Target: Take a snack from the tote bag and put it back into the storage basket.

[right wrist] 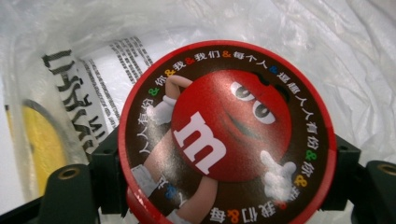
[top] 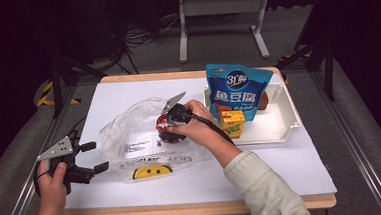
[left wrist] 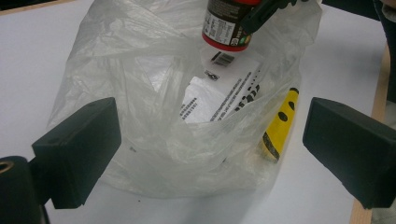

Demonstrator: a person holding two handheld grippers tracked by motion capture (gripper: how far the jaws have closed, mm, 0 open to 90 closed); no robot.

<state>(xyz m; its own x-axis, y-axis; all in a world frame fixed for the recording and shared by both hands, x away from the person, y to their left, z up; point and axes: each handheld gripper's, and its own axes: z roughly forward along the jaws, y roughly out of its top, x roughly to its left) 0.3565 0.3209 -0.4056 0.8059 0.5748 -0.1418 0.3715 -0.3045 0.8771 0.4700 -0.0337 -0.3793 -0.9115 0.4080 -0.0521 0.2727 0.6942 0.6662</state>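
A round candy can with a red M&M's lid (right wrist: 227,135) is held upright between the black jaws of my right gripper (right wrist: 226,172), which is shut on it. From above, the can (top: 165,126) and the right gripper (top: 169,128) hang over the middle of a crumpled clear plastic bag (top: 130,136) with a yellow smiley face. The can's lower end (left wrist: 227,25) sits just above the bag's mouth (left wrist: 140,70). My left gripper (top: 97,156) rests at the bag's left edge. Its jaws stand wide open (left wrist: 210,126), the bag lies ahead of them and nothing is gripped.
A white tray (top: 285,127) stands at the right of the white table. In it are a blue snack pouch (top: 237,87), a yellow drink carton (top: 232,122) and a brown item (top: 263,100). The table's wooden front edge (top: 199,208) runs below the bag.
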